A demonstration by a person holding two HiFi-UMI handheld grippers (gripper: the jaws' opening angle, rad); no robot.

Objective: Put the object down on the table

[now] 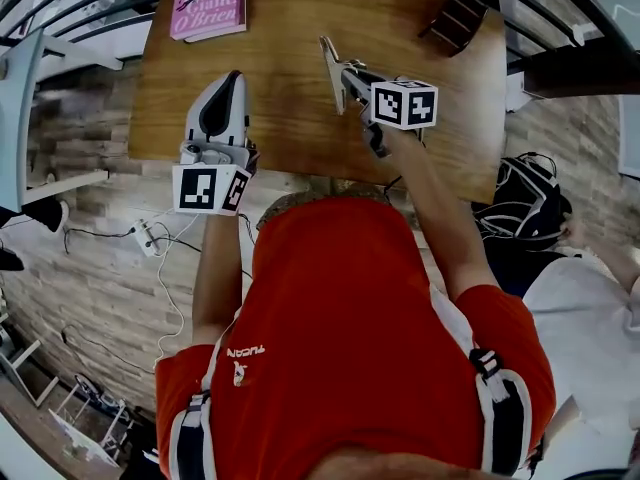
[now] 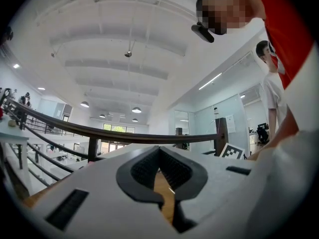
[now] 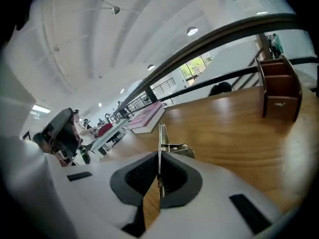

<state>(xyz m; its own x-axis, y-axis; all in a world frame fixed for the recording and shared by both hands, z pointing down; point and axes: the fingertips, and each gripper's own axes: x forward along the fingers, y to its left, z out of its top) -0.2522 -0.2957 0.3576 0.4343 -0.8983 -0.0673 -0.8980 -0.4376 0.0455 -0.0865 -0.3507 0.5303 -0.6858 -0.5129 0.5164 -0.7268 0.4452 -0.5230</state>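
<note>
A thin flat metal piece (image 1: pixel 330 63) with a small bracket on its side stands on edge above the wooden table (image 1: pixel 290 118), right of the middle. My right gripper (image 1: pixel 348 78) is shut on it. In the right gripper view the metal piece (image 3: pixel 162 136) sticks up out of the pinched pads of that gripper (image 3: pixel 159 158). My left gripper (image 1: pixel 235 76) lies low over the table's near left part, jaws shut with nothing between them. Seen in its own view, the left gripper (image 2: pixel 159 151) points up at the ceiling and a railing.
A pink book (image 1: pixel 208 3) lies at the table's far left corner, and the right gripper view also takes in this book (image 3: pixel 147 119). A brown wooden holder (image 1: pixel 457 18) stands at the far right. A black bag (image 1: pixel 525 203) and another person are on the right; cables lie on the floor at left.
</note>
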